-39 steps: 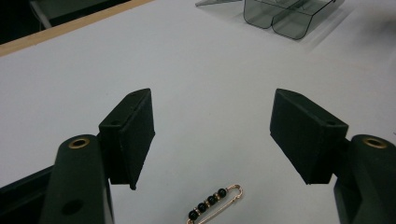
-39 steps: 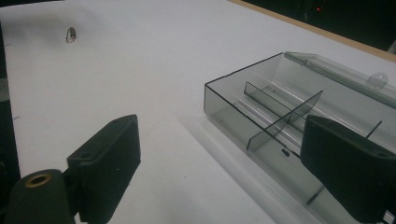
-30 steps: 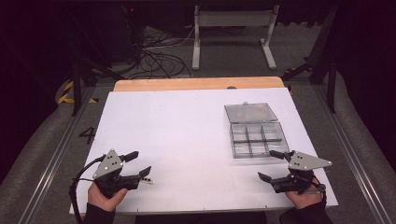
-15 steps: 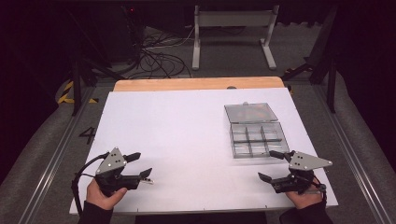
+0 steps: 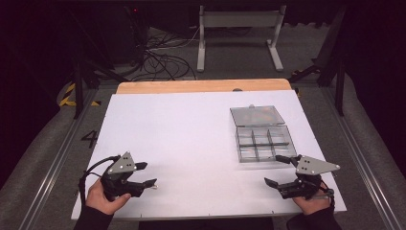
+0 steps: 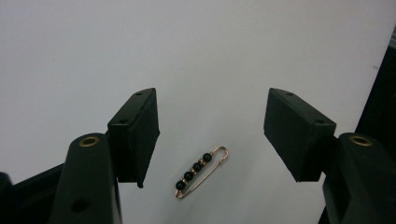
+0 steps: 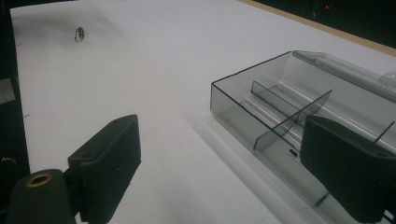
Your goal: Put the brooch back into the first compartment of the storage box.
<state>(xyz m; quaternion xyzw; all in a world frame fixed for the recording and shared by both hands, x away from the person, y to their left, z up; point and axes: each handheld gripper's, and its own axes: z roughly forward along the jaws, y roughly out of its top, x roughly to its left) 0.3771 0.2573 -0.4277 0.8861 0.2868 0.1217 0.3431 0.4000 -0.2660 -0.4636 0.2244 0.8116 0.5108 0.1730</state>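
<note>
A small gold safety pin [image 6: 201, 172] strung with black beads lies flat on the white table [image 5: 191, 139]. My left gripper [image 6: 215, 133] hovers over it near the front left [image 5: 149, 174]. Its jaws are open and have just been closing; the pin lies between them, untouched by either pad. The pin [image 7: 79, 34] also appears far off in the right gripper view. My right gripper [image 5: 273, 169] rests at the front right, open and empty [image 7: 229, 158]. Just beyond it stands a clear grey compartment box [image 5: 262, 142] with its lid [image 5: 256, 115] folded back.
The box's near corner and dividers [image 7: 280, 116] stand close in front of my right jaws. A wooden strip [image 5: 201, 86] borders the table's far edge. Metal rails run along both sides, with cables and a stand on the floor behind.
My left gripper has shifted slightly to the right and its jaws stand a little narrower. The right gripper has kept still.
</note>
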